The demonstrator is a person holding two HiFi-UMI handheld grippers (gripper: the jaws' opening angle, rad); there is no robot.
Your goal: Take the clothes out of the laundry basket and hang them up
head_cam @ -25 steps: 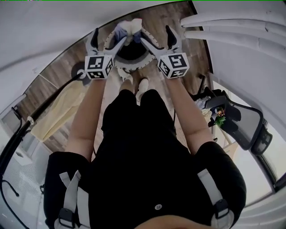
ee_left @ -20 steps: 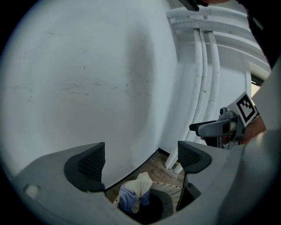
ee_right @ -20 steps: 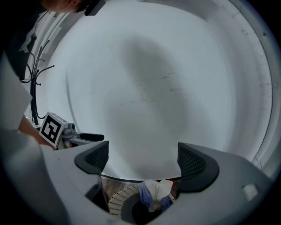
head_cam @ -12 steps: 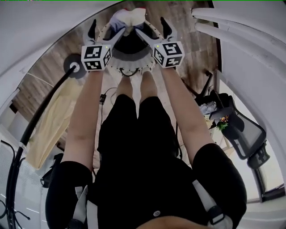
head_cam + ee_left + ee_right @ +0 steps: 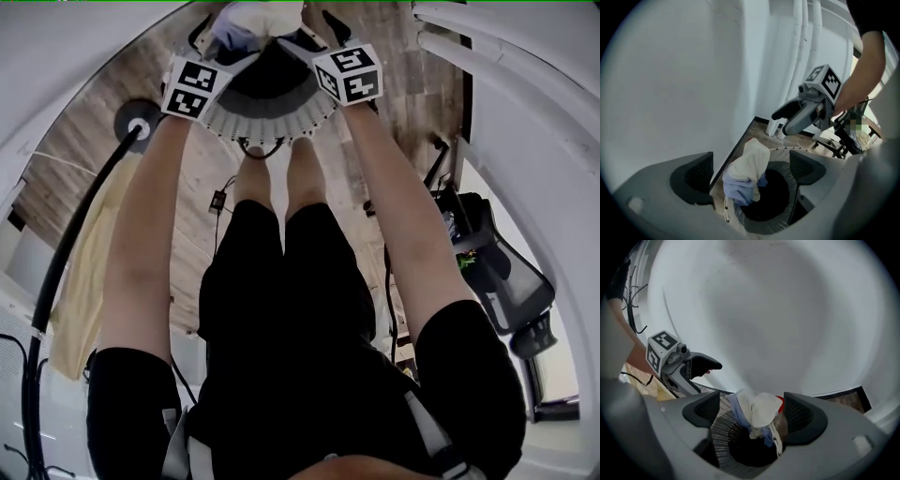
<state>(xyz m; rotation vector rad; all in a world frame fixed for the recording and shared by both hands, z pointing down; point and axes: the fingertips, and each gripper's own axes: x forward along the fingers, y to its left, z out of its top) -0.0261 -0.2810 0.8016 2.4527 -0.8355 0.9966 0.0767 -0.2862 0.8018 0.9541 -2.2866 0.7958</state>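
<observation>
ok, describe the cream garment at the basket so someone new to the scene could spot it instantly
Find the white wall meeting the wood floor; at its foot stands a round grey mesh laundry basket. Draped over its wall-side rim is a cream garment, the palest piece, heaped on a lavender-blue one.

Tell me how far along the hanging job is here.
Done: at most one yellow cloth, which seems to hang off to the side. In hand: nothing. The left claw and right claw are open over the basket; the right's jaws have just been closing a little, not yet on any cloth. Left: the clothes draped on its rim need lifting and hanging.
</observation>
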